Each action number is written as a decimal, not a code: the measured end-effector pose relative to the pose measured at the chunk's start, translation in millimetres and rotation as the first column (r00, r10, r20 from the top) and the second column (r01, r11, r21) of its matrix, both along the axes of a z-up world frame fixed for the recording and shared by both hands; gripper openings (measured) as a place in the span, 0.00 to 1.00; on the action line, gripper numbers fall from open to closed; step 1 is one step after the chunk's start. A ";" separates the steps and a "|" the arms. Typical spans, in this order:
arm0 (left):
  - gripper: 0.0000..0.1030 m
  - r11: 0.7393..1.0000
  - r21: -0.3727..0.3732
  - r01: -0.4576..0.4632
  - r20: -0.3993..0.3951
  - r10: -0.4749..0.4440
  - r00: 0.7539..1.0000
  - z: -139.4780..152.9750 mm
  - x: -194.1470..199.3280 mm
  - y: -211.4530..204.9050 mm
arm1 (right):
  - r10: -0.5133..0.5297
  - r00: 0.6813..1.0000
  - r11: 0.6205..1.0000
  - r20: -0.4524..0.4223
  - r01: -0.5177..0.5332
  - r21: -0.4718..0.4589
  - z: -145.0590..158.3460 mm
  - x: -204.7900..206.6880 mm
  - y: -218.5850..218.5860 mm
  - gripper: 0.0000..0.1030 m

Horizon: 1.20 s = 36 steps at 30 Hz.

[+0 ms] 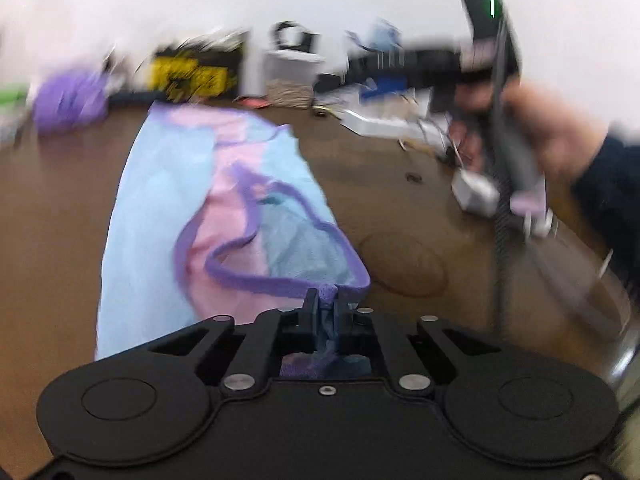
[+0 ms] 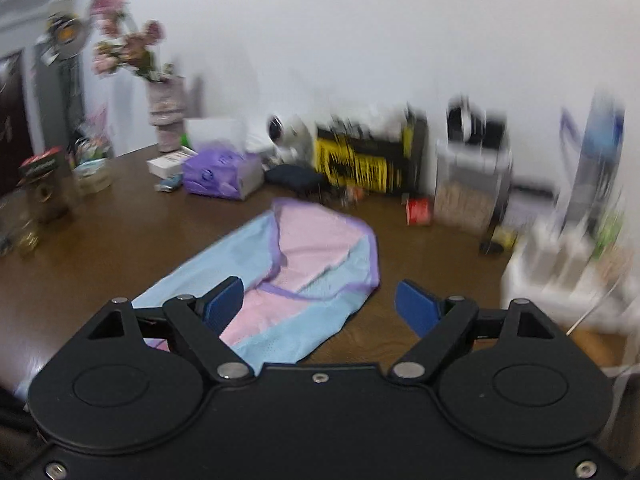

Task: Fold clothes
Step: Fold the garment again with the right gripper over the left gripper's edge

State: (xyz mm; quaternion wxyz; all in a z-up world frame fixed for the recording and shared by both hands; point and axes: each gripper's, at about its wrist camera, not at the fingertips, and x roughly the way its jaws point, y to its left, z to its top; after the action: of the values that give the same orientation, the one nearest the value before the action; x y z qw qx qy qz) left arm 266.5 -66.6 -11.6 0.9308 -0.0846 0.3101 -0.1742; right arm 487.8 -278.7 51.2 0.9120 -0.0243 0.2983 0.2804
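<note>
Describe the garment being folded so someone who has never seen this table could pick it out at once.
Start at the brown wooden table, with clutter lined up along the white wall. In the open middle lies the garment, a thin mesh top in light blue and pink panels. Its purple trim sets it apart from the purple tissue pack behind it, and the left gripper is shut on its near edge.

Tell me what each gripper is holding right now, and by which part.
The left gripper is shut on the garment, pinching its purple-trimmed edge. The right gripper is open and holds nothing.
</note>
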 end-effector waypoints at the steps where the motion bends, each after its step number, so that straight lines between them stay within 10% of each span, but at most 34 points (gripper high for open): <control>1: 0.05 1.000 -0.008 -0.012 0.003 0.012 1.000 0.9 -0.5 3.0 | -0.017 1.000 1.000 -0.008 0.017 -0.007 -7.5 10.9 0.4 0.84; 9: 0.05 0.990 -0.139 -0.026 -0.016 0.024 1.000 4.8 3.4 25.5 | -0.065 0.994 0.992 -0.087 0.055 -0.113 -59.4 84.5 37.4 0.47; 13: 0.04 0.989 -0.148 0.016 0.013 -0.014 1.000 6.6 0.5 22.2 | -0.070 0.994 0.992 -0.084 0.061 -0.108 -60.1 86.1 44.3 0.06; 19: 0.04 0.971 -0.236 0.018 0.168 0.022 0.986 17.0 -24.9 33.8 | -0.063 0.997 0.993 -0.044 0.058 -0.101 -24.7 81.3 55.8 0.05; 26: 0.04 0.870 -0.480 -0.114 0.125 0.196 0.973 11.0 -50.9 76.6 | 0.040 0.999 0.977 -0.023 -0.044 -0.209 2.2 90.9 123.9 0.05; 30: 0.07 0.858 -0.498 -0.130 0.070 0.189 0.979 0.3 -53.8 81.1 | 0.124 0.989 0.938 -0.085 -0.145 -0.315 -18.5 96.2 185.2 0.08; 32: 0.18 0.849 -0.507 -0.148 0.020 0.184 0.983 -4.4 -52.8 84.7 | 0.168 0.981 0.916 -0.093 -0.190 -0.353 -27.0 92.2 202.5 0.29; 34: 0.58 0.845 -0.511 -0.160 0.008 0.191 0.982 -5.5 -53.3 89.0 | 0.170 0.984 0.908 -0.061 -0.180 -0.379 -27.4 86.7 206.5 0.36; 36: 0.64 0.840 -0.523 -0.144 0.047 0.197 0.979 -3.2 -61.6 92.5 | 0.161 0.987 0.926 -0.019 -0.158 -0.343 -17.1 81.9 197.0 0.47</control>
State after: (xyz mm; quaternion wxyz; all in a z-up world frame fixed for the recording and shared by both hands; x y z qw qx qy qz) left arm 204.9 26.0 -14.8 0.8999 -0.3496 0.1965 -0.1715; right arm 569.7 -81.7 34.2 0.8694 -0.2083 0.3353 0.2973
